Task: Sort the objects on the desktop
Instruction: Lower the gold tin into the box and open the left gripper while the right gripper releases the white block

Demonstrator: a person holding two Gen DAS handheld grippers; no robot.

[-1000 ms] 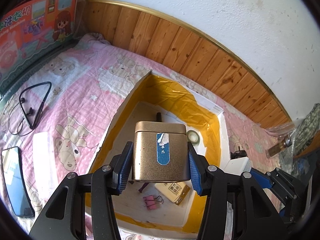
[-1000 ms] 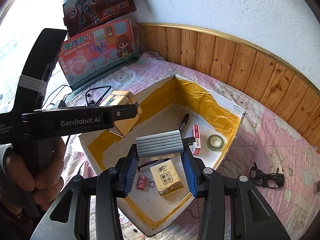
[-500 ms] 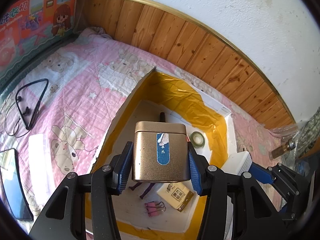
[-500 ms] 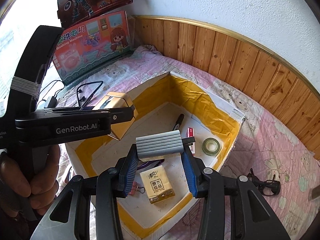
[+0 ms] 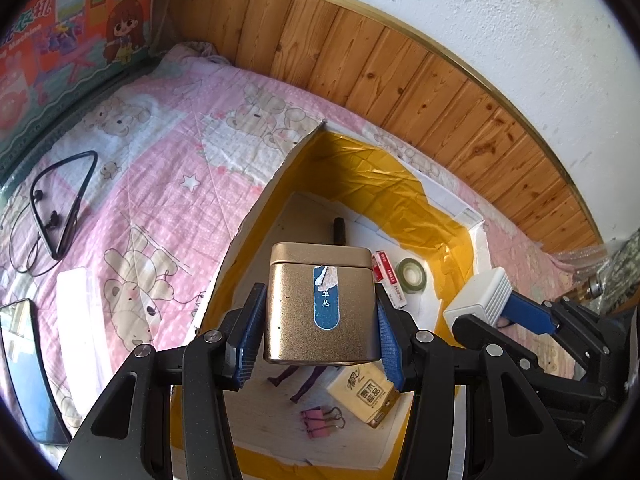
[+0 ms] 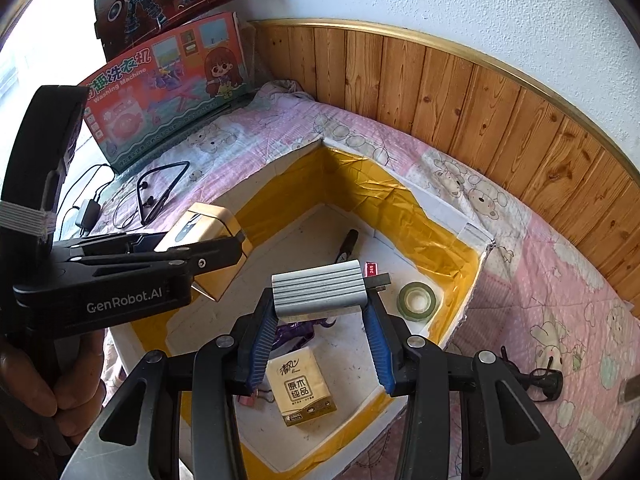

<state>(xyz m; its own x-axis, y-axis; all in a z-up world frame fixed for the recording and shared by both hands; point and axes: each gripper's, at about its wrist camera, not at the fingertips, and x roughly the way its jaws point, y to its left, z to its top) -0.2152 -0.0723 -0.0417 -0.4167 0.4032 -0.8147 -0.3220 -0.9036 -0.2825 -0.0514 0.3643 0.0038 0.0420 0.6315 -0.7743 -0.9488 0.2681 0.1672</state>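
Twin carry over the box (image 5: 476,240), centre of both frames. Gold tin (image 5: 320,304) clamped upright in the left gripper (image 5: 320,336), hanging above the box floor at centre of the left view; ribbed grey block (image 6: 318,288) clamped in the right gripper (image 6: 320,336), mid-frame in the right view, likewise over the box.

Already on the floor: tissue pack (image 6: 304,390), pink clip (image 5: 322,422), tape roll (image 6: 416,300), marker (image 6: 346,246), red-and-white packet (image 5: 390,278), something purple (image 5: 302,380).

For a clean drop, by judgement: tin best lowered to the bare patch at the box's left side, kept upright, set flat before opening the jaws. Block best lowered on the right, clear of tape and tissue pack. Grippers close together, so one placed at a time to avoid a knock.

Earphones (image 5: 60,216) and phone (image 5: 28,372) left on the quilt (image 5: 160,200), at left.
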